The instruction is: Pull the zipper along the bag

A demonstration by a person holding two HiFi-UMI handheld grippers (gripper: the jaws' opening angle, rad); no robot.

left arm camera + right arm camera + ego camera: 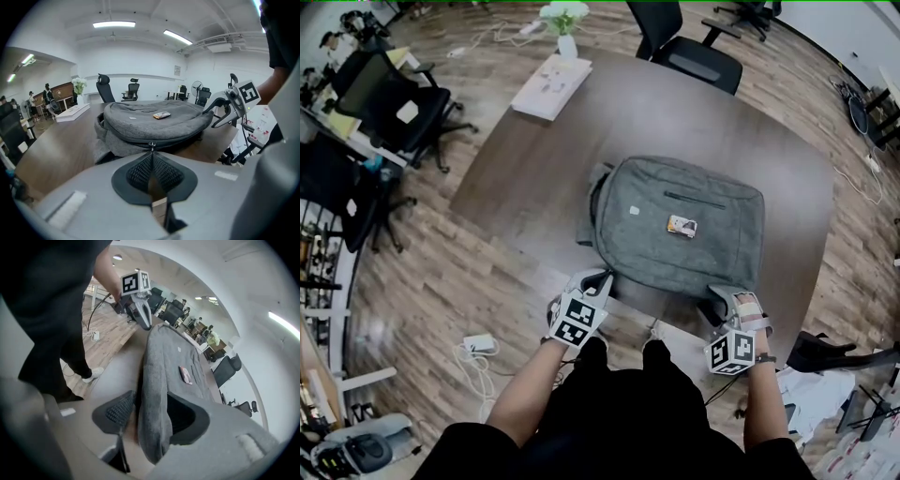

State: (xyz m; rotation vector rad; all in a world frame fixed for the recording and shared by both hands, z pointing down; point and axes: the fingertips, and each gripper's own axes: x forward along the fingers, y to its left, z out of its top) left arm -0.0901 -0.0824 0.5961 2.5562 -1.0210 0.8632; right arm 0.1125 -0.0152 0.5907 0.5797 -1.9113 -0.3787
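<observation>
Left gripper [151, 151] was down at the near left corner of the grey bag [656, 244], jaws shut tight. The little metal zipper pull [151, 146] sat right at their tips, so I read that as a pinch on the pull. The bag itself lay flat on the dark table [516, 178], front face up, its near edge towards me.

Over on the right, my right gripper [731, 302] was at the near right corner with its jaws spread wide. The bag's rounded edge stood between them, but there was bare table showing beside the one pad [117, 413] that I could see, so nothing was clamped there.

So I judged us at the start of the pull: slider caught, bag not braced. The next move called for the right jaws to close on that edge and hold it steady. Then the left could draw the pull along the dark zipper line, following the curve rather than lifting, or the whole bag would likely slide.
</observation>
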